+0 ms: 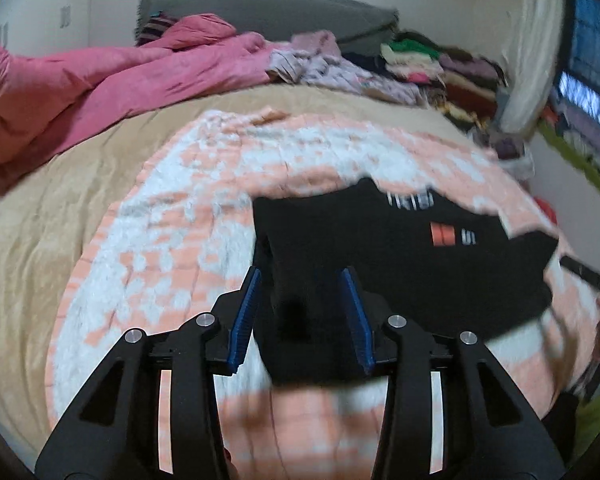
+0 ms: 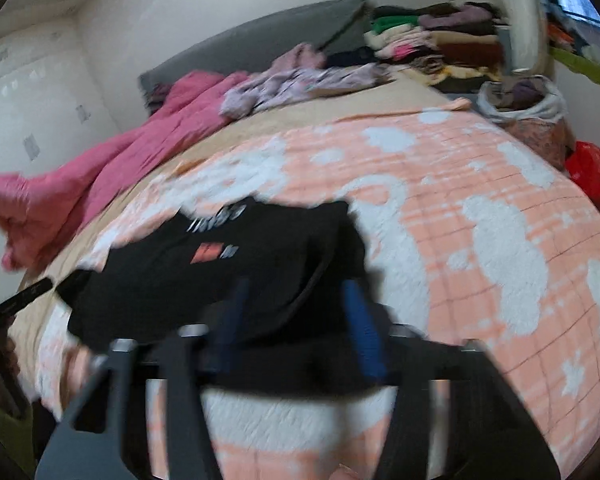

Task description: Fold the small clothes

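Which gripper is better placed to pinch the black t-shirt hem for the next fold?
Probably the left gripper: its view is sharp and the black t-shirt already lies between its parted fingers. The right gripper straddles cloth too, but is motion-blurred.

Shirt (image 1: 400, 256) lay on the blanket (image 1: 172, 240), itself spread over the bed (image 1: 40, 240). Behind the blanket, a quilt (image 1: 80, 76) at left, loose clothes (image 1: 328, 68) at centre, stacked clothes (image 1: 440, 68) at right. Headboard (image 1: 260, 12) stood farthest back.

The black garment (image 1: 380, 256) carries white lettering (image 1: 410, 199) near its collar edge — too blurred to read — and, just below it, an orange-red block (image 1: 443, 234) beside more illegible white characters.
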